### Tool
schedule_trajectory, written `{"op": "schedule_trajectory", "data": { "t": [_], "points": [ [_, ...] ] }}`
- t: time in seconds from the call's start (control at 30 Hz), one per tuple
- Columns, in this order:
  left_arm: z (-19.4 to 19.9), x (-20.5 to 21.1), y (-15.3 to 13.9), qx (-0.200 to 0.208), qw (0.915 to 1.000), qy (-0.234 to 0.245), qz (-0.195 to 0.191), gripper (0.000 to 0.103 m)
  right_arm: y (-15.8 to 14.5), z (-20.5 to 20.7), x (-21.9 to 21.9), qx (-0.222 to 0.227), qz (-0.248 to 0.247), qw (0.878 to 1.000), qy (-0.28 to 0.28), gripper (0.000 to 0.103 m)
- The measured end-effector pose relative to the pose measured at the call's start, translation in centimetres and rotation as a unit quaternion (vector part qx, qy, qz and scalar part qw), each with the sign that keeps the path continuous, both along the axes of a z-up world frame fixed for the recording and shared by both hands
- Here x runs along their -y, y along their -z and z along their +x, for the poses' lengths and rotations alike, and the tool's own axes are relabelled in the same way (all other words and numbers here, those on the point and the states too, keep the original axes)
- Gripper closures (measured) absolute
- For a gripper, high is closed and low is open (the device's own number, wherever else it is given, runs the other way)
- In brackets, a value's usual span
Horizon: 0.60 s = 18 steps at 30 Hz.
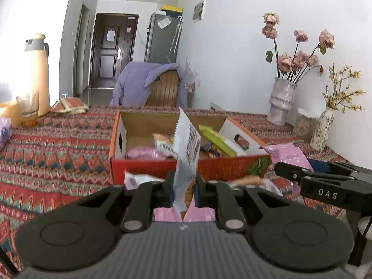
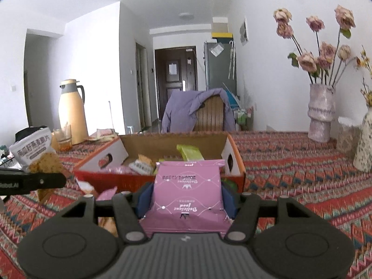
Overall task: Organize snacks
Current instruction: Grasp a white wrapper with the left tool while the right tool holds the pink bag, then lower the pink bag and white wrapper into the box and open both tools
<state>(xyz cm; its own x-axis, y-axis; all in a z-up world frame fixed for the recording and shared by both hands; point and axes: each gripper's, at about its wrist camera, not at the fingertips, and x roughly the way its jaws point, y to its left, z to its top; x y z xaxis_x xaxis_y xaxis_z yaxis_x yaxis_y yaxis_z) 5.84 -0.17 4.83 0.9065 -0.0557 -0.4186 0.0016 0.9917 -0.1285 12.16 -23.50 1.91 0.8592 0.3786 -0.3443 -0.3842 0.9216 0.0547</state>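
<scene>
An open cardboard box [image 1: 160, 162] [image 2: 116, 179] with red sides stands on the patterned tablecloth and holds several snack packets. My left gripper [image 1: 184, 189] is shut on a white and orange crisps bag [image 1: 187, 148], held edge-on and upright in front of the box. That same bag [image 2: 34, 153] shows at the left of the right wrist view. My right gripper [image 2: 187, 200] is shut on a pink snack packet [image 2: 188, 195], held flat just before the box's near wall. The pink packet [image 1: 288, 154] also shows at the right of the left wrist view.
A cream thermos [image 1: 37, 74] and a glass [image 1: 28, 109] stand far left. Vases of dried flowers [image 1: 281, 100] [image 2: 319, 114] stand along the wall at right. A chair draped with a purple garment [image 2: 197, 109] is behind the table. Loose packets [image 1: 139, 179] lie before the box.
</scene>
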Motion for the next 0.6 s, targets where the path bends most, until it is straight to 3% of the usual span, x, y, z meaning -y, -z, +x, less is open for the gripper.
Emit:
{"op": "schedule_trajectory", "data": {
  "t": [0.37, 0.6],
  "points": [
    [4.6, 0.7, -1.6, 0.008, 0.9999, -0.008, 0.006, 0.087, -2.4, 4.0, -2.9, 0.033, -0.006, 0.999, -0.015, 0.042],
    [8.1, 0.1, -2.5, 0.015, 0.9994, -0.030, 0.013, 0.087, -2.7, 7.8, -4.5, 0.017, 0.003, 1.000, -0.020, 0.042]
  ]
}}
